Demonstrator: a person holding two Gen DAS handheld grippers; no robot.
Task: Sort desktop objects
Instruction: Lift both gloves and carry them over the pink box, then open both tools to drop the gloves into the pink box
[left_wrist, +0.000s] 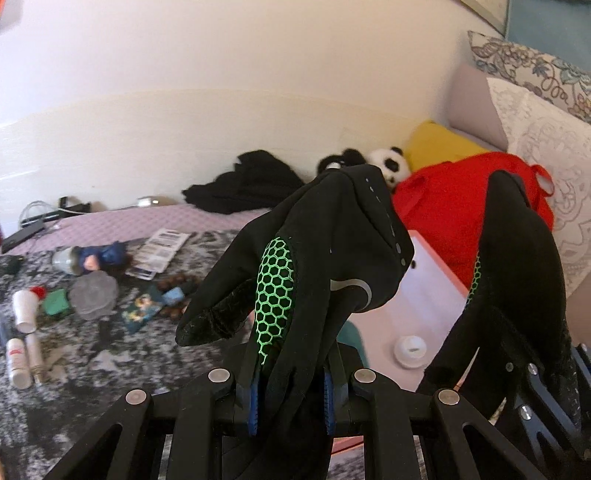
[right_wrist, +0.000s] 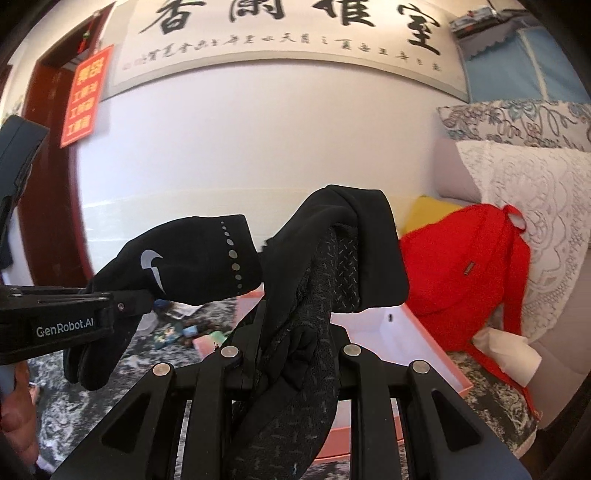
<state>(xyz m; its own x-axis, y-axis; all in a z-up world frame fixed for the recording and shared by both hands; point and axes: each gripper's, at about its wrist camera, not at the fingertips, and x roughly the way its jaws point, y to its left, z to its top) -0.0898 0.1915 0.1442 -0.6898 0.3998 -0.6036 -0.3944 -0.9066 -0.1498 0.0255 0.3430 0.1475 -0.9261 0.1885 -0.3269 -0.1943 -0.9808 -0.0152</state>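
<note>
- Your left gripper (left_wrist: 291, 398) is clamped tight on one black glove (left_wrist: 314, 251), and your right gripper (right_wrist: 291, 363) is pinched on the second glove (right_wrist: 332, 266); both gloves hang limp in the air above the pink box (right_wrist: 424, 347).
- Each grip catches only a fold of soft fabric, so a quick swing could let a glove slide out.
- Dangling fingers may drape over the box rim if you let go short of it.
- Farther off, the bottles (left_wrist: 22, 332) and clutter on the patterned cover (left_wrist: 110, 369) could be swept by a low pass.
</note>
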